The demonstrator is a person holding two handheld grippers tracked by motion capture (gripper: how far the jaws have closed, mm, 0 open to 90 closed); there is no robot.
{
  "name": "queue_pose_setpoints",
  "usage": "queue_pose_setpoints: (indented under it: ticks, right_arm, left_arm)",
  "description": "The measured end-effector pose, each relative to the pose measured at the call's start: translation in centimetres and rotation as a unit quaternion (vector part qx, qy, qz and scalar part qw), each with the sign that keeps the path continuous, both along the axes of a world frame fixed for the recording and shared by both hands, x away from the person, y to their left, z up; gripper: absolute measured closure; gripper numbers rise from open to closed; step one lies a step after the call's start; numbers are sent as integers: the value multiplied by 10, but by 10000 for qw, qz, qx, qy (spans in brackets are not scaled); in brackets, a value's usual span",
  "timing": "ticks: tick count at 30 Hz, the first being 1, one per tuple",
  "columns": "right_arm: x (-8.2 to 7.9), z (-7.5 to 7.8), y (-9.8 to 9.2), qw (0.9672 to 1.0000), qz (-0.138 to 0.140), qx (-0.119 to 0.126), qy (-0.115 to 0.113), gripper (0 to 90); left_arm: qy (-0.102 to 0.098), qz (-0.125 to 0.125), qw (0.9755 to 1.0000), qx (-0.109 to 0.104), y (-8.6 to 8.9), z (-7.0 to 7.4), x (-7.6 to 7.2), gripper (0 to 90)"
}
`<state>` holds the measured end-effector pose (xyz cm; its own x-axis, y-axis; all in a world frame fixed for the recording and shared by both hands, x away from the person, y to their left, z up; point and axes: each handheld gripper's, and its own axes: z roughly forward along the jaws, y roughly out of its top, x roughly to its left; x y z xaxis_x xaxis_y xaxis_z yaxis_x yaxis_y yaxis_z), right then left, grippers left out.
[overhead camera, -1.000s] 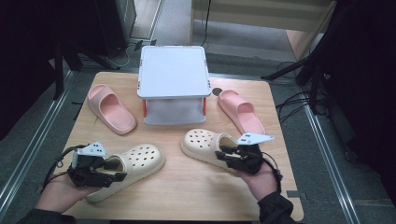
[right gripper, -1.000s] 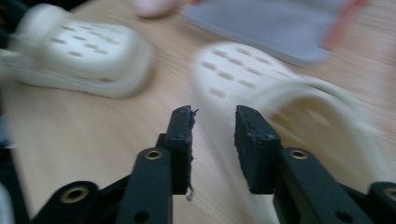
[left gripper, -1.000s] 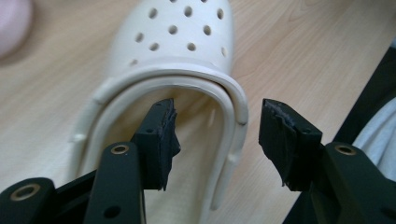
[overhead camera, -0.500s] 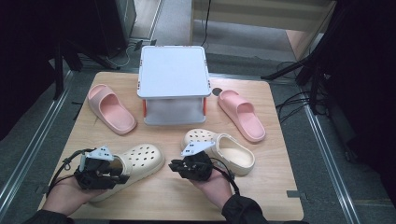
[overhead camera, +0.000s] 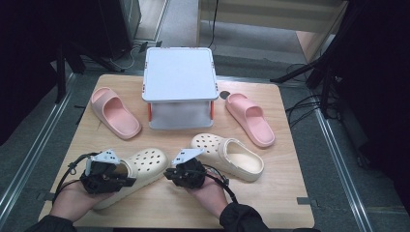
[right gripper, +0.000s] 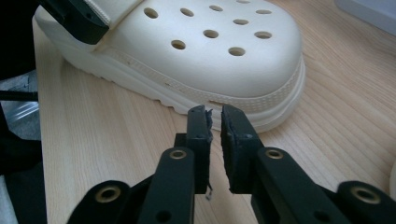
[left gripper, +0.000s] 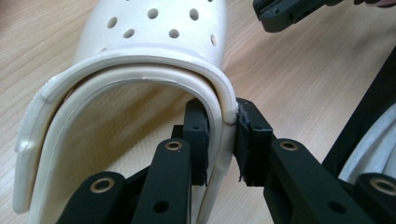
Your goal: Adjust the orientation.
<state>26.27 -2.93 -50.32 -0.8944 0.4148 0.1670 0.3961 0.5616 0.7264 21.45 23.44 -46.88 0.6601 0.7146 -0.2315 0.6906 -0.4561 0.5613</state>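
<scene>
A cream perforated clog (overhead camera: 145, 162) lies at the table's front left. My left gripper (overhead camera: 121, 177) is shut on the clog's heel-side rim (left gripper: 223, 107), one jaw inside the opening and one outside. My right gripper (overhead camera: 168, 173) sits just right of this clog's toe (right gripper: 210, 51), pointing at its sole edge. Its jaws stand nearly together with nothing between them (right gripper: 215, 114). The left gripper view shows the right gripper's tip (left gripper: 289, 11) beyond the toe. The second cream clog (overhead camera: 232, 157) rests to the right, behind my right hand.
A grey two-level stand (overhead camera: 179, 77) occupies the table's back centre. One pink slide (overhead camera: 114, 112) lies left of it, another pink slide (overhead camera: 249, 118) right of it. Bare wood table (overhead camera: 290, 193) spans the front right corner. Cables and stands surround the table on the floor.
My right gripper left the right clog's heel and moved left across the table to the left clog's toe. The left gripper kept its grip on the left clog.
</scene>
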Motion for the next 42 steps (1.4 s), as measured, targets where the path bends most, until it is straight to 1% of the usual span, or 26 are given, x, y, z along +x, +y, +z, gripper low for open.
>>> queue_pose_setpoints:
  ticks: [1,4,7,9,11,14,15,18,19,20,22,23,24,25,26,27,28,29,30,31,32,35,36,37,39,42]
  right_arm:
    - [0,0,1,10000,-20,9,10,851]
    - [2,0,4,10000,-51,16,57,887]
    - [3,-1,9,10000,-80,-6,47,888]
    - [5,-1,12,9999,-128,-3,58,885]
    - [6,-2,14,9999,-147,-14,43,882]
    - [11,-3,17,9996,-260,-78,10,880]
    - [13,-3,18,9995,-306,-98,-11,880]
    - [17,-3,18,9991,-402,-112,-8,880]
    - [19,-3,18,9990,-429,-105,26,880]
    - [20,-3,19,9990,-438,-100,64,880]
    - [20,-3,19,9990,-433,-113,61,880]
    - [20,-3,19,9990,-434,-121,64,880]
    - [20,-3,19,9989,-439,-129,51,878]
    - [20,-3,18,9989,-446,-139,45,877]
    - [20,-3,18,9989,-453,-143,44,876]
    - [20,-3,18,9988,-470,-134,59,876]
    - [21,-3,18,9988,-469,-125,62,876]
    - [21,-3,18,9988,-478,-121,78,875]
    - [21,-3,18,9988,-477,-114,72,875]
    - [21,-3,18,9988,-476,-120,65,875]
    - [21,-3,18,9988,-471,-124,56,875]
    - [21,-3,18,9988,-479,-107,82,871]
    - [21,-3,18,9988,-479,-107,82,871]
    - [22,-3,18,9985,-515,-53,169,871]
    - [22,-3,18,9984,-529,-33,214,871]
    - [21,-3,18,9984,-538,-61,173,866]
  left_arm:
    - [-32,33,10000,-15,-2,0,0,766]
    - [-40,25,10000,-29,-7,0,4,771]
    - [-37,53,10000,-62,-11,0,8,771]
    - [-63,144,9998,-90,-16,0,12,771]
    - [-53,160,9998,-116,-18,-1,14,771]
    - [-71,224,9996,-134,-27,-1,19,770]
    - [-87,211,9997,-123,-29,-2,20,769]
    - [-27,184,9998,-61,-32,-1,23,748]
    - [-50,176,9998,-41,-32,0,23,741]
    - [-72,113,9999,-3,-31,1,22,733]
    - [-90,116,9999,-54,-27,5,18,702]
    - [-49,117,9998,-132,-24,8,17,690]
    - [-64,128,9998,-133,-20,10,14,686]
    - [-108,145,9998,-126,-17,13,12,688]
    - [-102,129,9997,-162,-13,15,9,689]
    - [-102,129,9997,-162,-13,15,9,691]
    - [-141,117,9997,-172,-9,18,7,696]
    - [-199,115,9994,-251,1,23,3,709]
    - [-177,132,9992,-348,6,25,2,718]
    - [-185,164,9989,-404,11,26,2,728]
    - [-205,245,9986,-412,16,26,3,747]
    - [-242,536,9974,-413,30,25,7,775]
    - [-242,536,9974,-413,30,25,7,788]
    - [-262,655,9970,-333,37,21,12,801]
    - [-226,791,9963,-235,43,15,18,814]
    - [-171,976,9950,-155,52,7,25,825]
